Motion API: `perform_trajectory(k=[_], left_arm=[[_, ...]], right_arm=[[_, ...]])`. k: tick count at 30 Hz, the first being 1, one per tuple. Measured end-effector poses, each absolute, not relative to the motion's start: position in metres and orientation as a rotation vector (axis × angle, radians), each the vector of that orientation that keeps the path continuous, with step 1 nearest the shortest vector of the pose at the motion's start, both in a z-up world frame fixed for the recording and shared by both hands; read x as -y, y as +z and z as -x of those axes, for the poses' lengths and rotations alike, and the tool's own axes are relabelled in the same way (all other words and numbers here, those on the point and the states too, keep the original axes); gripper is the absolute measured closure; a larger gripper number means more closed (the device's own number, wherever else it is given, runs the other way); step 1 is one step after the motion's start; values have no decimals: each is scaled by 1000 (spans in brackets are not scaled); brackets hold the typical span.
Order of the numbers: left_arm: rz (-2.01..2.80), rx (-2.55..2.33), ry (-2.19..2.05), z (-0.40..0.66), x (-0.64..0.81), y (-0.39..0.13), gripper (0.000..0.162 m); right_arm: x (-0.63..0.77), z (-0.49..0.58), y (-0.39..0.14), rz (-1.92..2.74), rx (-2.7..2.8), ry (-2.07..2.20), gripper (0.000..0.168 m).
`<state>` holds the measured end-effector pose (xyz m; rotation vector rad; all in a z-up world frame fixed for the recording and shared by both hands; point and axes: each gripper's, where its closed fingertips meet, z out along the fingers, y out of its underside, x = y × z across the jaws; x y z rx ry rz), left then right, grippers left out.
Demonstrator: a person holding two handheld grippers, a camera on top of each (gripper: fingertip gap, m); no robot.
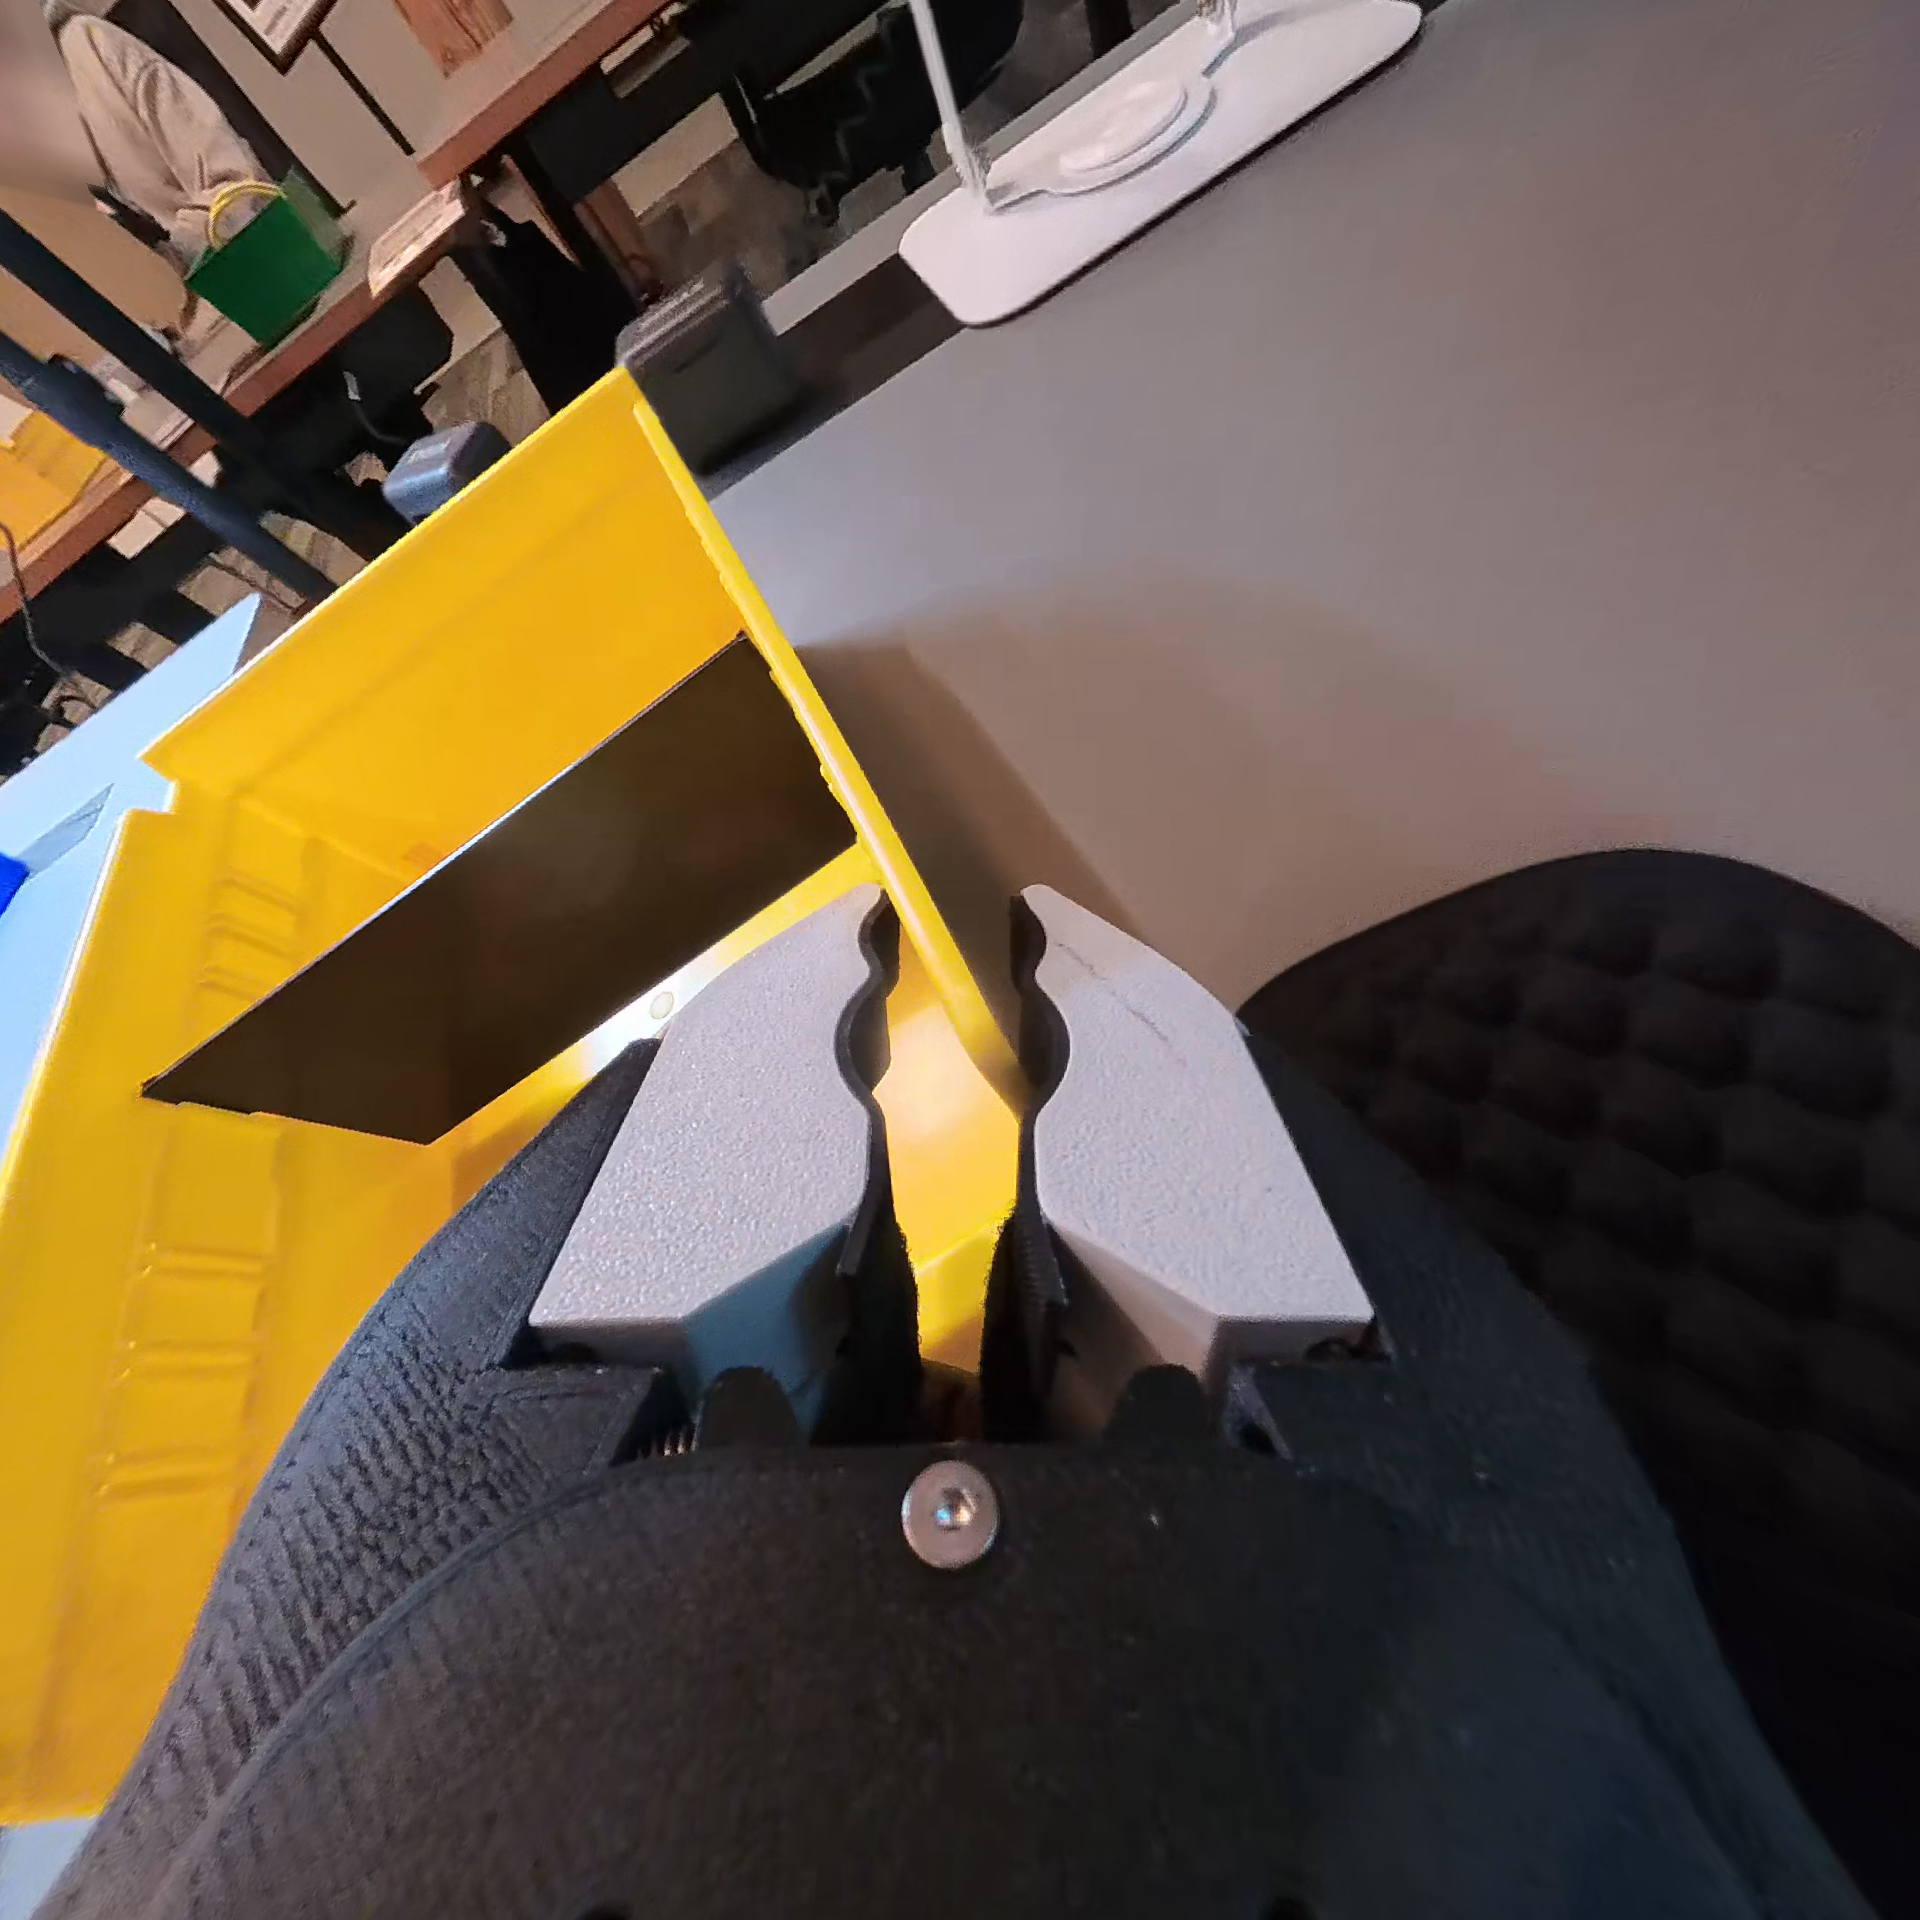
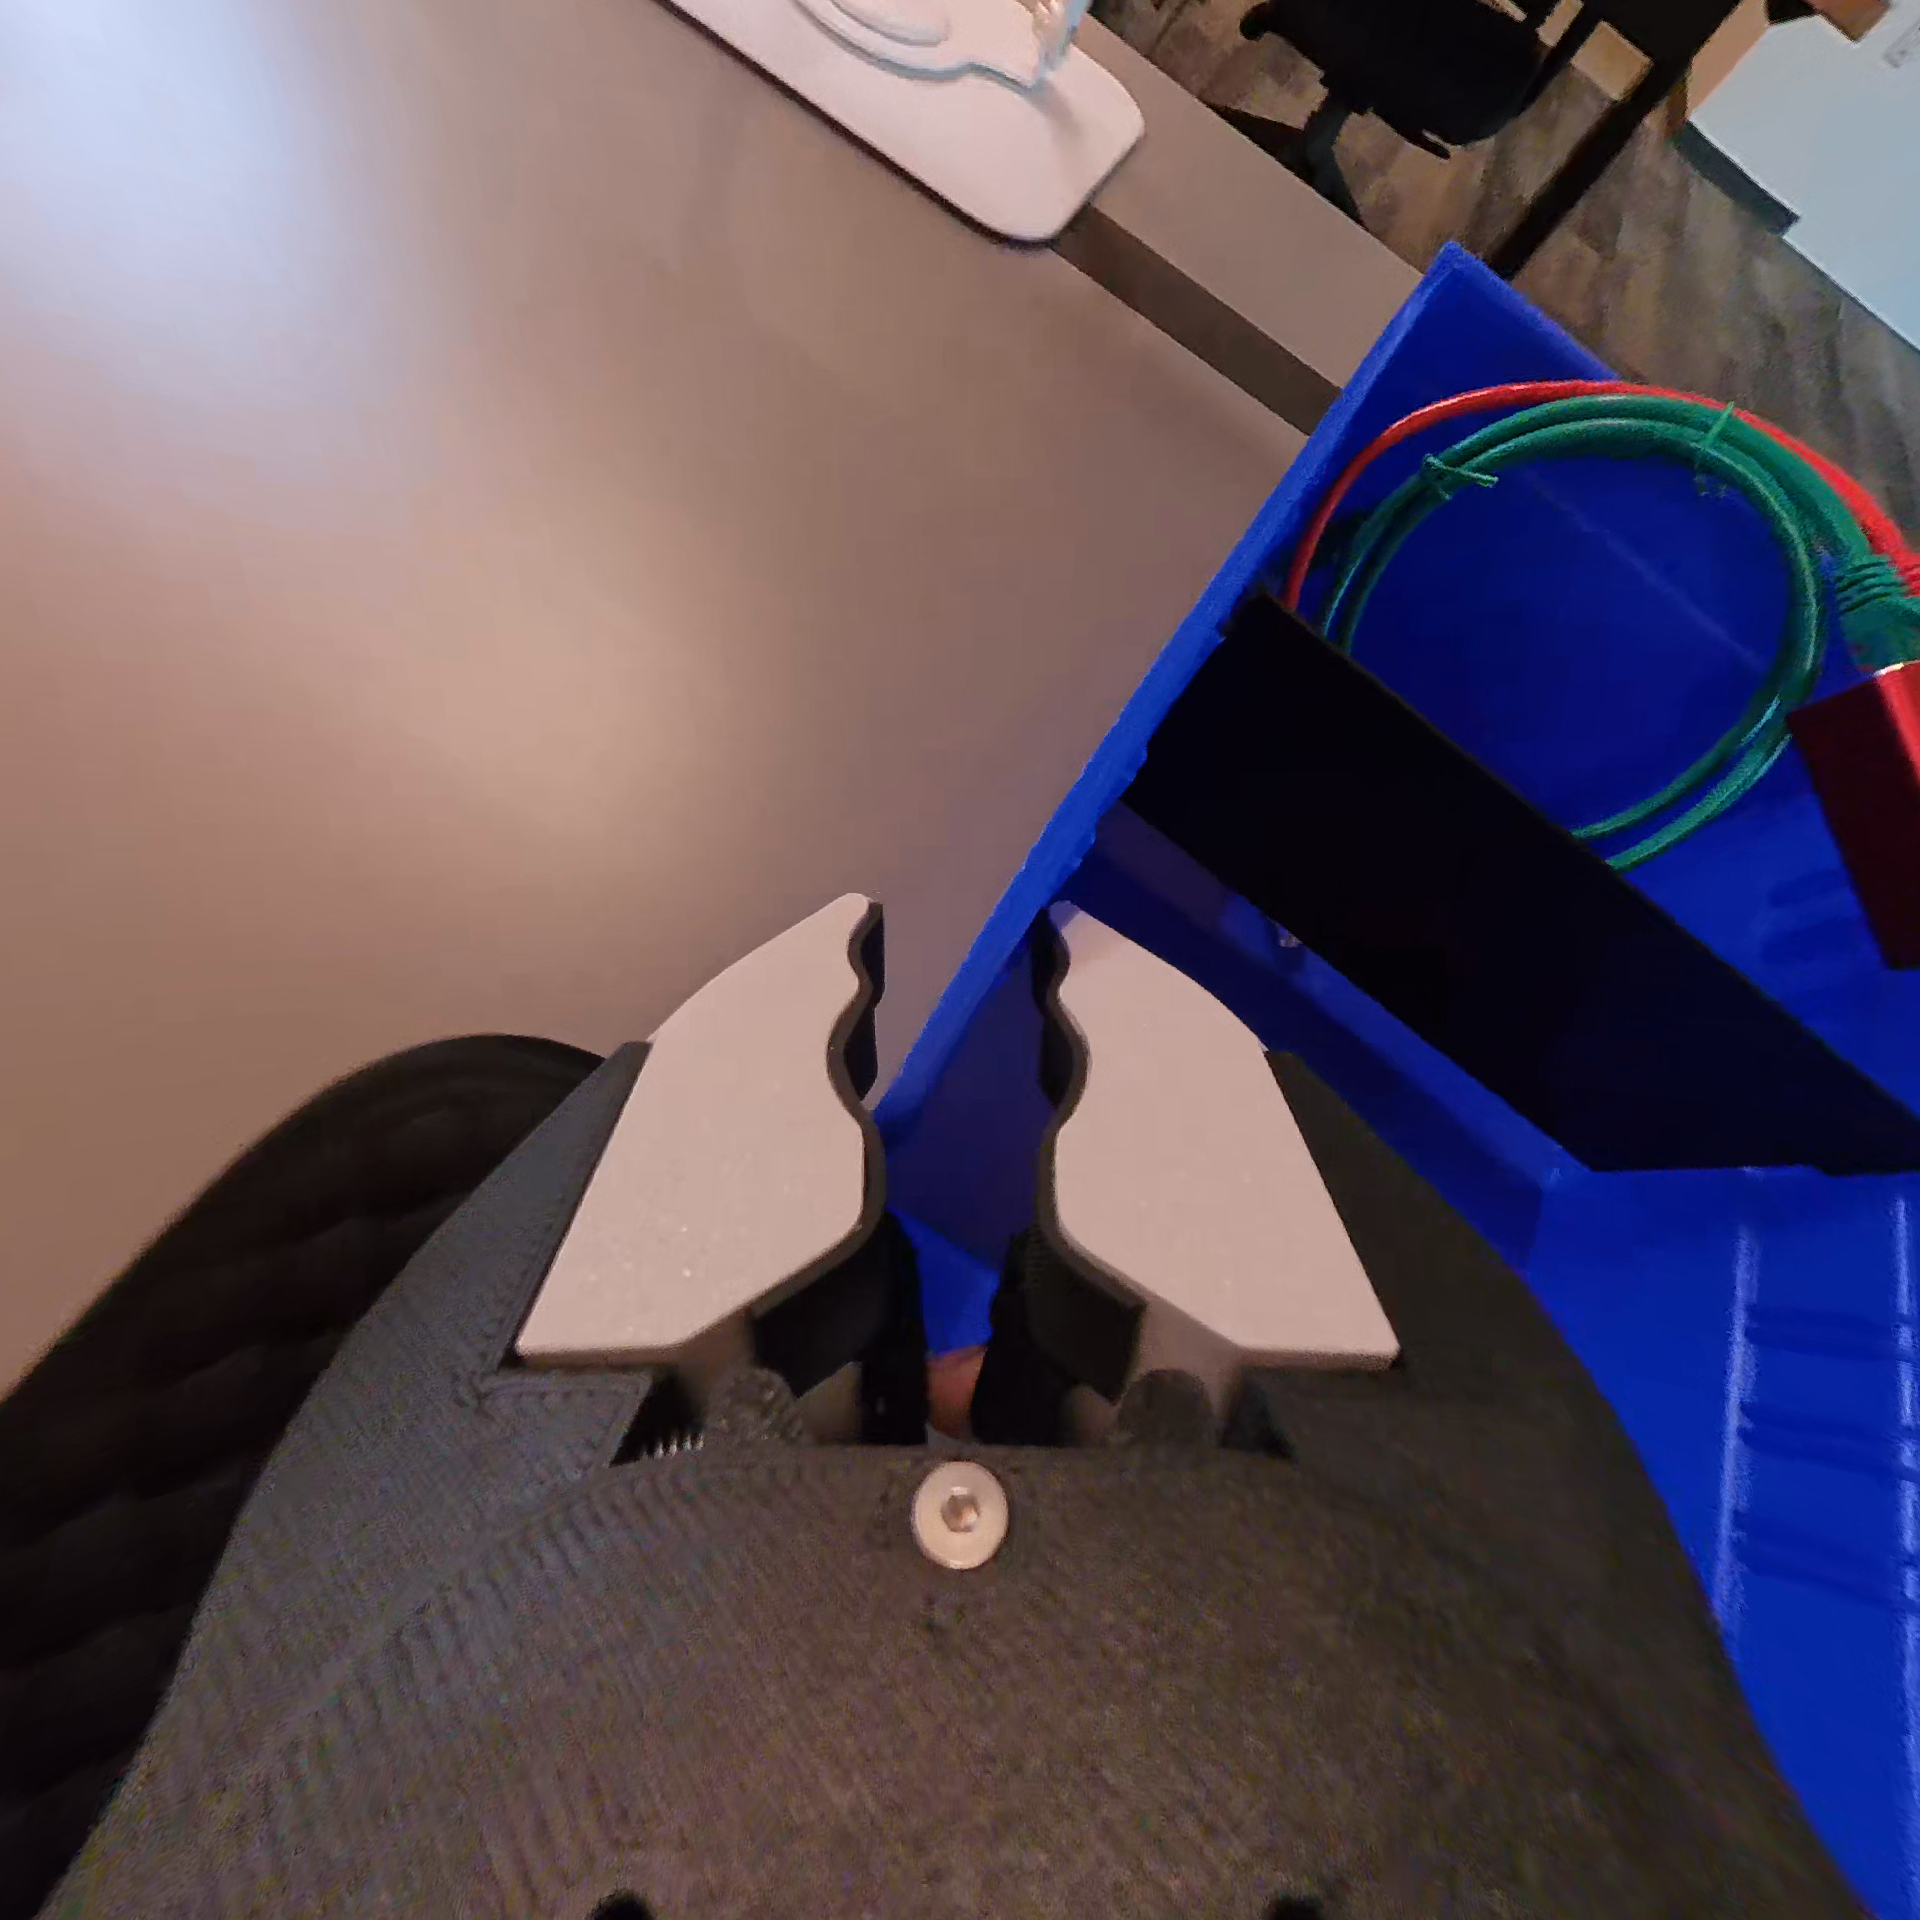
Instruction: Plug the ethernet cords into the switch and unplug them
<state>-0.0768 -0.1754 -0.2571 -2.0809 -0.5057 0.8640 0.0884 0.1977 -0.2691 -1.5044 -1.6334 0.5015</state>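
Left gripper (image 1: pixel 951 935): we see its jaws closed on the side wall of the yellow bin (image 1: pixel 436 665), at frame centre.
Right gripper (image 2: pixel 961 945): we see its jaws clamped on the side wall of the blue bin (image 2: pixel 1226 665), at frame centre.
Ethernet cords: green cord (image 2: pixel 1766 665) and red cord (image 2: pixel 1392 436) lie coiled inside the blue bin, upper right.
Switch: we take the red box (image 2: pixel 1870 790) at the right edge for it; no cord end visibly plugged in.
Table (image 2: pixel 416 623): grey, under both bins.
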Motion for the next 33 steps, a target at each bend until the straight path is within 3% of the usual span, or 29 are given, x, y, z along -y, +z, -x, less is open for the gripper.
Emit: perform_trajectory(k=[23, 33], left_arm=[[1971, 590, 836, 92, 150, -255, 146], [1893, 705, 850, 102, 166, -254, 156]], right_arm=[[-38, -5, -268, 1264, 1920, 804, 132], [29, 21, -267, 1117, 2026, 895, 132]])
